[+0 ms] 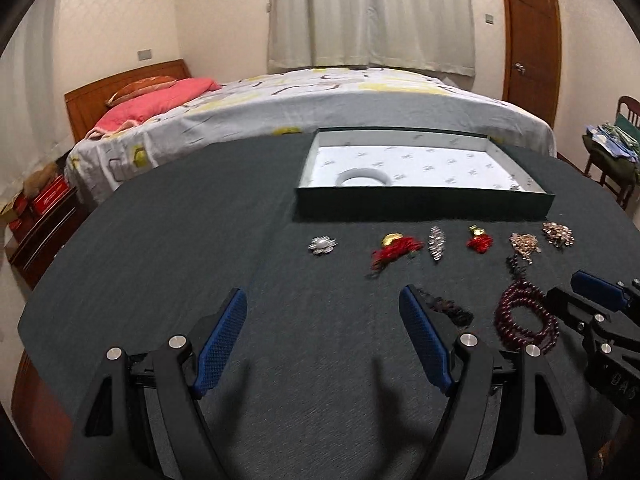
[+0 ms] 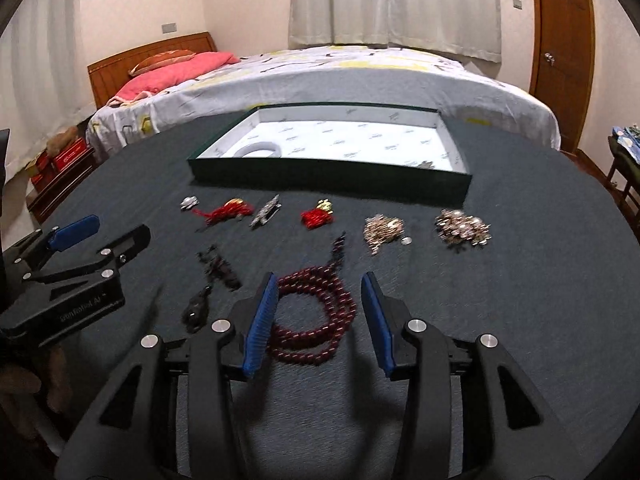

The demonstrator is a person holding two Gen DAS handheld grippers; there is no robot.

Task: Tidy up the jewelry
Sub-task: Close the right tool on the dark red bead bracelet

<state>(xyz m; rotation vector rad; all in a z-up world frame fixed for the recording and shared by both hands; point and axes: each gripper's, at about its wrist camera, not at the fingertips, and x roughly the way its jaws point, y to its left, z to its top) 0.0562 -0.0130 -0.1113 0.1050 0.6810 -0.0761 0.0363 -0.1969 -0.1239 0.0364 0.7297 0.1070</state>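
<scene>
**Right tool poised over the bead bracelet, tray still nearly empty**

The dark red bead bracelet (image 2: 316,320) lay coiled in loose loops on the table (image 2: 500,320), on the near side of the green tray (image 2: 328,184) and well apart from it. The right tool (image 2: 320,312) hovered over the coil with its blue pads apart, one on each side of the loops; nothing was clamped, though whether the left pad brushed the beads could not be told. The left tool (image 1: 322,340) stood to the left of the bracelet, its pads wide apart over bare cloth and holding nothing.

Between the bracelet and the tray ran a row of small pieces: a silver flower brooch (image 1: 322,245), two red tassel charms (image 2: 318,216), a narrow crystal clip (image 2: 265,210) and two clusters of gold-toned jewelry (image 2: 462,226). A dark strand (image 2: 218,266) lay just left of the bracelet. Inside the tray, a white bangle (image 2: 258,148) sat at the left end and something small showed in the right corner, too blurred to name.

The likely trouble from here was a partial catch. The coil was several loops deep, so pads closing on one strand might lift it while the rest dangled, dragged or slipped free on the way to the tray. The tail of beads (image 2: 339,246) trailing toward the tray could also snag the row of small pieces and scatter them.
</scene>
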